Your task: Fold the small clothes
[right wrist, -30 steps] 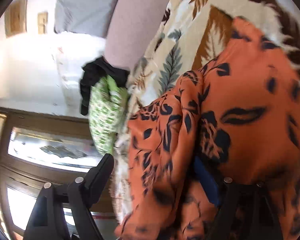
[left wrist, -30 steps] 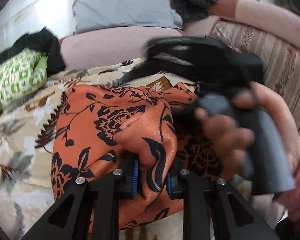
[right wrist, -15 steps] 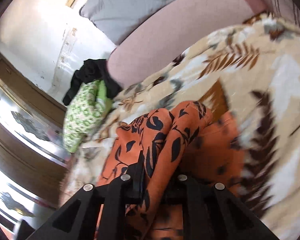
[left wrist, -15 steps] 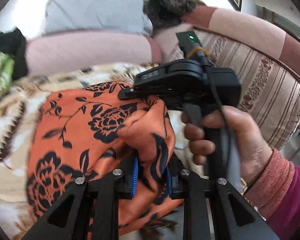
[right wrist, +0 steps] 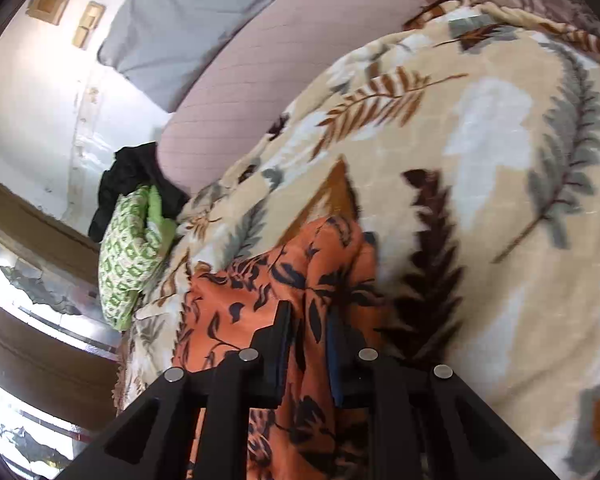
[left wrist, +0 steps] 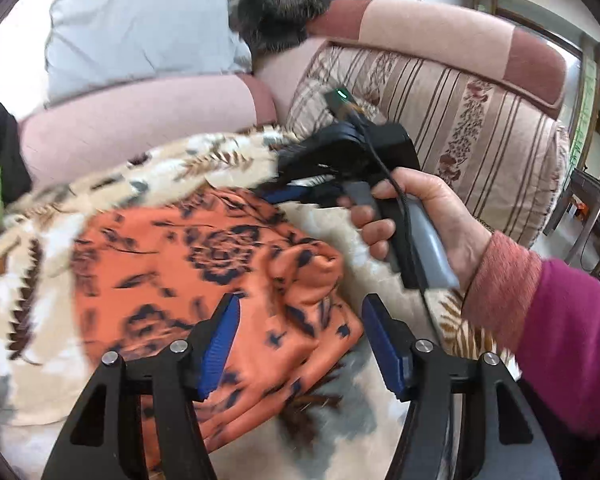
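Now, your left gripper (left wrist: 300, 332): jaws opening, a fold of the orange floral garment (left wrist: 220, 264) lying loose between them.
Your right gripper (right wrist: 310, 330): jaws clenched on its edge.
Garment: spread on the leaf-print blanket (right wrist: 480, 160).

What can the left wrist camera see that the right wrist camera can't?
Only the left wrist view shows the person's hand holding the right gripper, the striped sofa back, and the left gripper, its jaws opening with no pad pressing the cloth. Only the right wrist view shows the wall plates. Both show the orange flowered cloth, the leaf blanket and the grey pillow.
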`<action>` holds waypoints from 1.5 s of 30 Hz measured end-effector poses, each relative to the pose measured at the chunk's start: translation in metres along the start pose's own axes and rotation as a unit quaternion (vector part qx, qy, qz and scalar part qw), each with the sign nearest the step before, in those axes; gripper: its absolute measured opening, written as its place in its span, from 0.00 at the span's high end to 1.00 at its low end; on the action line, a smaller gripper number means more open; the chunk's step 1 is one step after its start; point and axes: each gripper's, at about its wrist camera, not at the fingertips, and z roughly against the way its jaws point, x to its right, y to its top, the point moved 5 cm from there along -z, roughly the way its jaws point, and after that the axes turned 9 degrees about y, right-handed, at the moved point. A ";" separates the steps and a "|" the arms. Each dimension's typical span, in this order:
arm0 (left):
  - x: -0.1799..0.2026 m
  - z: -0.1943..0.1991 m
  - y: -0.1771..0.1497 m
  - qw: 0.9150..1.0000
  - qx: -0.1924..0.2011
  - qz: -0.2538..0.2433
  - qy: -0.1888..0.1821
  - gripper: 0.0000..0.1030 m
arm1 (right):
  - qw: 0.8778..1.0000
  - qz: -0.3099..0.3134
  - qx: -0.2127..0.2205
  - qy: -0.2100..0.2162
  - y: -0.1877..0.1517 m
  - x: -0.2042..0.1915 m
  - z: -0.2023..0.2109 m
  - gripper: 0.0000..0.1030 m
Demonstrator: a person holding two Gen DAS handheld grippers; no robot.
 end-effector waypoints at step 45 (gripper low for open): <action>-0.132 -0.031 -0.071 0.965 -0.135 0.186 0.124 0.24 | 0.996 -0.014 -0.008 -0.086 0.001 -0.012 -0.025 0.82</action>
